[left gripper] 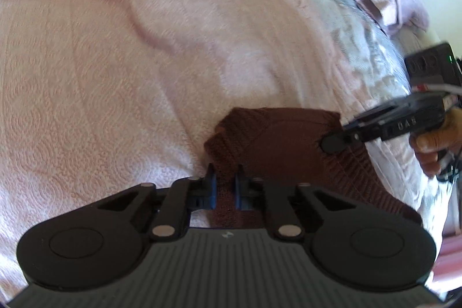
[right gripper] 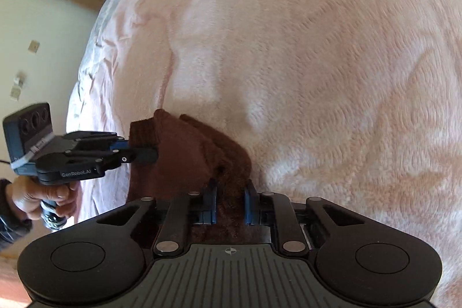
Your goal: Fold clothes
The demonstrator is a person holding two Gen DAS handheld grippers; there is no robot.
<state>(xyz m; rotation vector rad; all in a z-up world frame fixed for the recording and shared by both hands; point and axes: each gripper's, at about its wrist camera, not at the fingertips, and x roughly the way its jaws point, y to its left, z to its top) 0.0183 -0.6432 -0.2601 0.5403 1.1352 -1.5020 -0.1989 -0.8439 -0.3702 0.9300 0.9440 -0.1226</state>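
Each camera sits just behind its own gripper and looks forward and down along the fingers at the pink blanket (left gripper: 121, 94), close enough that the cloth fills most of the frame. The left wrist view faces right across the bed, catching the right gripper (left gripper: 335, 143) at its right edge; the right wrist view faces the opposite way, with the left gripper (right gripper: 144, 155) at its left edge (wall and door behind). Both share the brown knit garment (left gripper: 283, 140) low in the middle.

A brown knitted garment (left gripper: 277, 140) (ribbed at its edges) is bunched and lifted off the pink bed cover (left gripper: 115, 77), with its folds drooping between the two points where it is pinched.
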